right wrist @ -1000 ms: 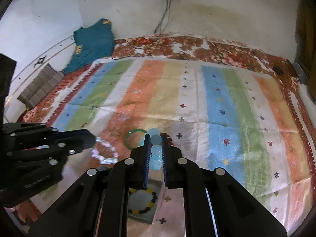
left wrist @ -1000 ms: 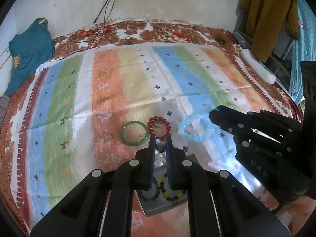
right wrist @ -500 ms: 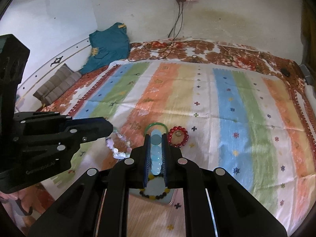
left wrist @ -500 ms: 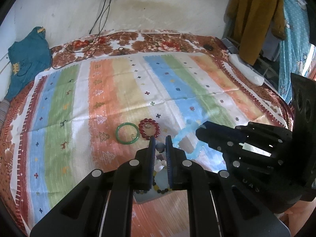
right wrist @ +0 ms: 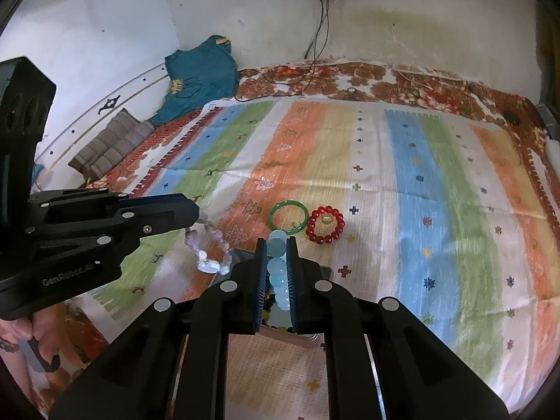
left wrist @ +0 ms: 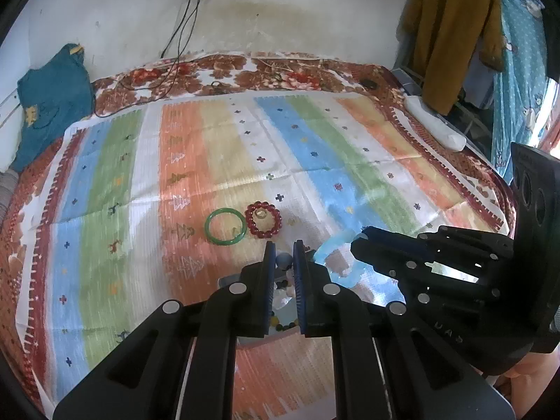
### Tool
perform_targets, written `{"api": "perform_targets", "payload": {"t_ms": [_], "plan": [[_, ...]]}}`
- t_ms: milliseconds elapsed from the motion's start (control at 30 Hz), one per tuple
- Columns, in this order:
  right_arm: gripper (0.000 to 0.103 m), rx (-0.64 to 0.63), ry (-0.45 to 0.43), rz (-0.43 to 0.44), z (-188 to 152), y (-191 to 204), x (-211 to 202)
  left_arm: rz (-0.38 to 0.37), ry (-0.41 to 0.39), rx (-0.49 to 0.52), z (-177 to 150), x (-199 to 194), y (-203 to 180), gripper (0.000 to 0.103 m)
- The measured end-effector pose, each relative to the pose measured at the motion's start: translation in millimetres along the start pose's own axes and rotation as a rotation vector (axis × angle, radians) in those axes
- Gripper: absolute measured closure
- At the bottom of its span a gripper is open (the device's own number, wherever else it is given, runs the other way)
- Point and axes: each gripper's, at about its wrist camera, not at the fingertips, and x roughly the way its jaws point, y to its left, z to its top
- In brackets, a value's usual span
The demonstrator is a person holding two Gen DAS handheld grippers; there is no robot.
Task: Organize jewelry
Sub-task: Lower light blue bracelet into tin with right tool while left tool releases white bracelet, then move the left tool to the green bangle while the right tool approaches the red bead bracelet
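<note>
- Clearly, both grippers hang over a striped cloth [left wrist: 217, 161] spread on a floral bedcover [left wrist: 245, 70].
- Left gripper [left wrist: 284, 257]: seen at bottom centre of the left wrist view, its jaws are nearly together and pinch a pale beaded bracelet [right wrist: 210, 248]; in the right wrist view that bracelet dangles from its tip at middle left, with lilac and clear beads.
- Right gripper [right wrist: 276, 255]: at bottom centre of the right wrist view, its jaws are pressed onto a light blue beaded bracelet [right wrist: 278, 266], whose beads sit in a column between the pads; in the left wrist view the same bracelet hangs blurred at lower right of centre.
- Green bangle [left wrist: 224, 226] lies flat on the cloth near frame centre, just left of a red beaded bracelet [left wrist: 263, 219].
- Small ring [left wrist: 260, 214] rests inside the red loop.
- Tray [right wrist: 315, 339] sits under the grippers, mostly hidden, with a dark and yellow beaded strand [left wrist: 280, 322] in it.
- Teal garment [left wrist: 52, 101] lies at upper left.
</note>
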Motion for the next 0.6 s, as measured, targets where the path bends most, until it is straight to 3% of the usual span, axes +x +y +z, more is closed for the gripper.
{"api": "perform_targets", "payload": {"t_ms": [33, 67, 100, 333, 600], "plan": [[0.084, 0.006, 0.005, -0.003, 0, -1, 1, 0.0, 0.003, -0.004, 0, 0, 1, 0.092], [0.07, 0.011, 0.011, -0.008, 0, -2, 2, 0.004, 0.007, -0.015, 1, 1, 3, 0.09], [0.067, 0.019, 0.011, -0.013, 0, -4, 3, 0.007, 0.009, -0.027, 1, 1, 5, 0.086], [0.062, 0.057, 0.046, -0.061, 3, -21, 13, 0.063, 0.013, -0.071, 4, 7, 22, 0.076], [0.055, 0.045, 0.111, -0.103, 13, -27, 43, 0.136, 0.086, -0.135, 12, 42, 47, 0.073]]}}
